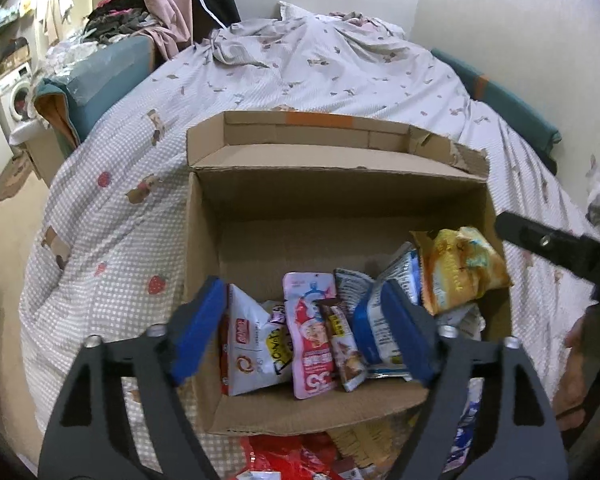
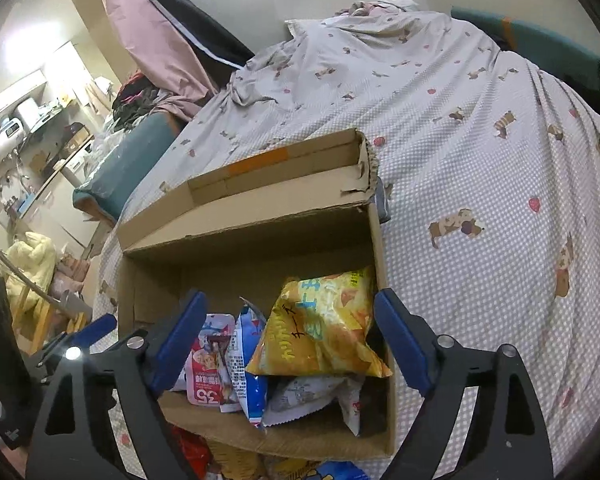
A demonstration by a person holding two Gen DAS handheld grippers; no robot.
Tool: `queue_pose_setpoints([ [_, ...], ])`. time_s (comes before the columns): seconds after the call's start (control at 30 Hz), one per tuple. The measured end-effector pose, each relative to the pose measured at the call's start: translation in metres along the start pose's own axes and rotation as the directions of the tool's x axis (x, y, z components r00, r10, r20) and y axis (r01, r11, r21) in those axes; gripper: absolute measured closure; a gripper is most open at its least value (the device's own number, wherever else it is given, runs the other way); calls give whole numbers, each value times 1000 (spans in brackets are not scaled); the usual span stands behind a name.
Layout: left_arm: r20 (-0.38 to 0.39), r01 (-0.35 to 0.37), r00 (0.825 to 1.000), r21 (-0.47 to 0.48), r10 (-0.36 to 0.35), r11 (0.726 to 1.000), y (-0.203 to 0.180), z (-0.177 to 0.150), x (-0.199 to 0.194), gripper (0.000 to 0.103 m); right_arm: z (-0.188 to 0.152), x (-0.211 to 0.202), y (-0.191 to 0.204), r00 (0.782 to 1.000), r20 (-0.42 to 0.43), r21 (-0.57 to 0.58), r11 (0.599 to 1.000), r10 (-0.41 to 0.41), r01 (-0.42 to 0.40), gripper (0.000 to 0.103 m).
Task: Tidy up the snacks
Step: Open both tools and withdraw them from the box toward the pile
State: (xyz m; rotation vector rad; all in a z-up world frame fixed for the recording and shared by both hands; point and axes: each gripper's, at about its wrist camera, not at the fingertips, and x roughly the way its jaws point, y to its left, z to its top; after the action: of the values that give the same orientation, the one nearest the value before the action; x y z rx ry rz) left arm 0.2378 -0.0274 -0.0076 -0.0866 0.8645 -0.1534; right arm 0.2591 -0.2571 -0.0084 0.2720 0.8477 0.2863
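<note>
Open brown cardboard box (image 1: 204, 248) sits on a bed covered by a white-checked sheet with dog and strawberry print (image 1: 112, 216), flaps folded out at the far side. Snacks are packed along the box's near end: white crinkly bag with red logo (image 1: 252, 344) at the left wall, then pink flat pouch marked 35 (image 1: 312, 344), brown slim bar wrapper (image 1: 346, 350), blue-and-white packet (image 1: 374, 320), and a yellow puffy chip bag (image 1: 462, 272) leaning against the right wall on top of other white wrappers. Far half of the box floor is bare cardboard. Left gripper (image 1: 304, 336) hovers over the near end with its blue-padded jaws spread wide – white bag, pink pouch, bar and blue packet lie below between them, pads pressing nothing. Right gripper (image 2: 290, 344) is also spread apart, no pad contact – yellow chip bag sits loose in the gap in the right wrist view, blue-and-white packet and pink pouch beside it to the left. A hand (image 1: 580, 364) grips the right tool's handle at the edge of the left wrist view. More snacks lie outside in front of the box: red shiny wrapper (image 1: 276, 460), tan packet (image 1: 364, 448). Teal cushion (image 1: 112, 80) and a clothes pile (image 1: 120, 16) flank the bed at the left
</note>
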Motion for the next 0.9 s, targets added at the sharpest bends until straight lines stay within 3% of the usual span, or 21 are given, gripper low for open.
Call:
queue_pose_setpoints([
  [0.27,5,3,1000,-40,-3,999,6,0,-2,19,-4,3,10,1000,-16,-34,999,1,-2,14],
  [0.5,44,-44,998,-93,48,995,17,-1,-13,18,-12,0,20,1000,-26,-53,999,5,-7,14],
  [0.7,76,-73,994,-95,80,993,18,-4,-27,7,-19,-17,21,1000,-17,-54,999,-3,2,14],
  [0.9,75,-76,994,-84,82,994,16,-10,-43,6,-27,-33,15,1000,-23,-31,1000,-5,4,14],
])
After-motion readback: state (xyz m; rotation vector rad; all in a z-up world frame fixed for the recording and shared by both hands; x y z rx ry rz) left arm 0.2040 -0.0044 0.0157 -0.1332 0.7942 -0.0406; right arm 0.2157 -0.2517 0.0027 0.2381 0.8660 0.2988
